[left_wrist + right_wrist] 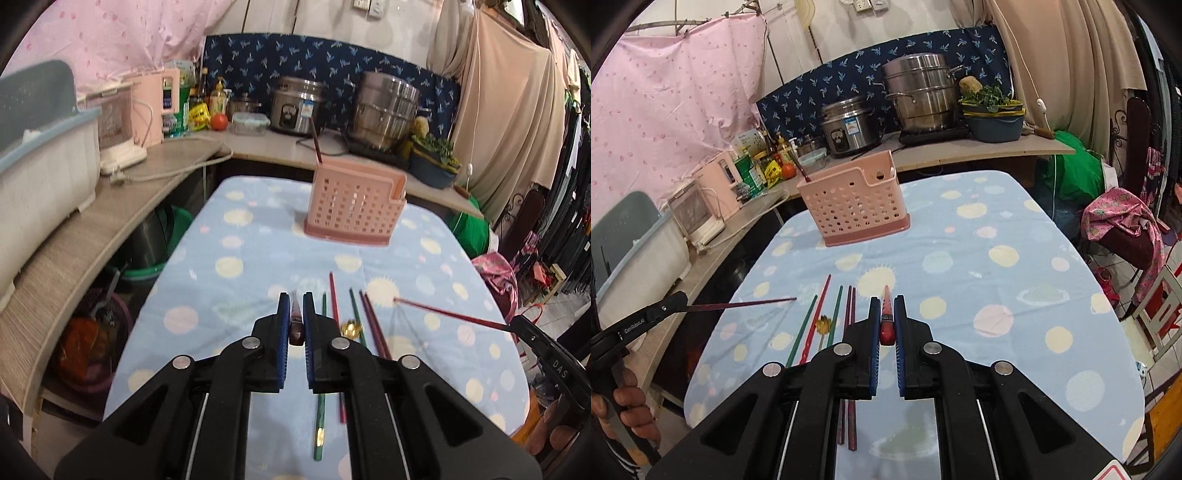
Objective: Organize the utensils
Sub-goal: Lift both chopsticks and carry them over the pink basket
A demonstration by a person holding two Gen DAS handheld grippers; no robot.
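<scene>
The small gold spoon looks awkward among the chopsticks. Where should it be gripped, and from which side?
Probably the bowl end of the gold spoon, from above: it lies flat on the tablecloth, a green chopstick and dark chopsticks flanking it closely, so fingers should straddle it along their direction.

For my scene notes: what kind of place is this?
Most likely a home kitchen corner: a rice cooker and a stacked steel steamer pot stand on the counter, and loose chopsticks lie near a pink utensil holder.
</scene>
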